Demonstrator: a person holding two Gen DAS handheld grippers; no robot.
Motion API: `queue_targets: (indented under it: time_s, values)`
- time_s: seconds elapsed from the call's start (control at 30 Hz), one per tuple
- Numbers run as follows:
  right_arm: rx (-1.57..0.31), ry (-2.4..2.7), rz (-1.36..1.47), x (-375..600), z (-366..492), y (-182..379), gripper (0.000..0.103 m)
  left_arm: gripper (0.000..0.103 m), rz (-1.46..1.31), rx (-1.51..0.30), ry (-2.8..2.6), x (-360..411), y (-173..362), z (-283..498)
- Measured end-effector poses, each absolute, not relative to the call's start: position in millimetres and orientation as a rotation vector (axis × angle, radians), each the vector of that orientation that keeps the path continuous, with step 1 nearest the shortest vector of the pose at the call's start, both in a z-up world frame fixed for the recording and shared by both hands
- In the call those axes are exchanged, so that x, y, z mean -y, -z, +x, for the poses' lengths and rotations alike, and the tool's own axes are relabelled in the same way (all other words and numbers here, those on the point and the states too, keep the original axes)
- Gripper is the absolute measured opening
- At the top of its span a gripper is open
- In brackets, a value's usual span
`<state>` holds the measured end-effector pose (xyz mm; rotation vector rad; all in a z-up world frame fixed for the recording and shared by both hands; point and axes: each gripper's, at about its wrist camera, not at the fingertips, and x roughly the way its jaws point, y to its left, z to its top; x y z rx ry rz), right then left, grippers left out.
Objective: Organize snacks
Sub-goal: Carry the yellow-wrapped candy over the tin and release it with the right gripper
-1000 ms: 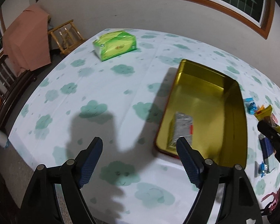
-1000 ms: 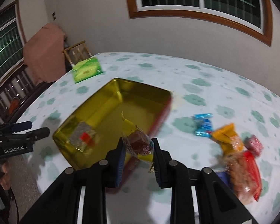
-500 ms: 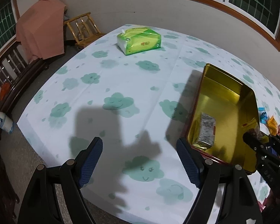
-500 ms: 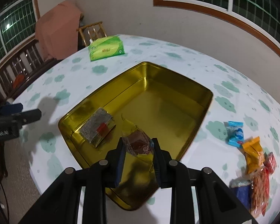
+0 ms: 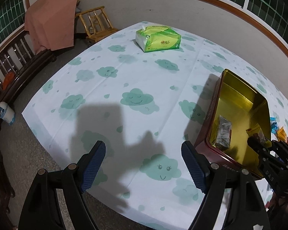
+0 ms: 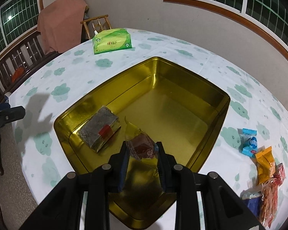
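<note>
My right gripper [image 6: 142, 149] is shut on a brown snack in a clear and yellow wrapper [image 6: 141, 147], held over the near part of the gold tin [image 6: 211, 103]. A silver snack packet with a red label [image 6: 99, 132] lies on the tin's floor at the left. My left gripper [image 5: 144, 164] stands open over the cloud-print tablecloth [image 5: 136, 80], left of the tin [image 5: 238, 95], with nothing between its fingers. The right gripper [image 5: 259, 143] and its snack show at the tin's near right corner in the left wrist view.
Loose snacks lie right of the tin: a blue packet [image 6: 248, 141], an orange packet [image 6: 265, 163], red packets [image 6: 272, 191]. A green tissue pack [image 6: 112, 41] sits at the table's far side. A wooden chair [image 5: 96, 25] and a bench with a pink cloth [image 5: 50, 17] stand beyond.
My right gripper carried the wrapped snack from the tin's near edge to over its inside and lower. My left gripper drifted left, away from the tin.
</note>
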<state>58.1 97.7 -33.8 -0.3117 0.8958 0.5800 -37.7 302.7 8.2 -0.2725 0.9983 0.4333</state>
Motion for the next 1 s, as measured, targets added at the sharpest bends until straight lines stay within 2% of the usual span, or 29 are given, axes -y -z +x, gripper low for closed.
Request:
queue_targets:
  time_s: [0.57, 0.67, 0.8, 1.0]
  values:
    - [-0.919, -0.582, -0.307, -107, 63, 45, 0.029, 0.078, -0.305, -1.042, -0.428, -299, 6, -52]
    - [-0.917, -0.597, -0.284, -105, 62, 42, 0.031, 0.078, -0.296, -1.039, -0.416, -293, 5, -51]
    - [-0.898, -0.609, -0.248, -97, 57, 31, 0.039, 0.078, -0.284, -1.036, -0.395, -283, 2, -47]
    - [-0.849, -0.612, -0.209, -66, 42, 5, 0.04, 0.078, -0.254, -1.022, -0.324, -255, -4, -40]
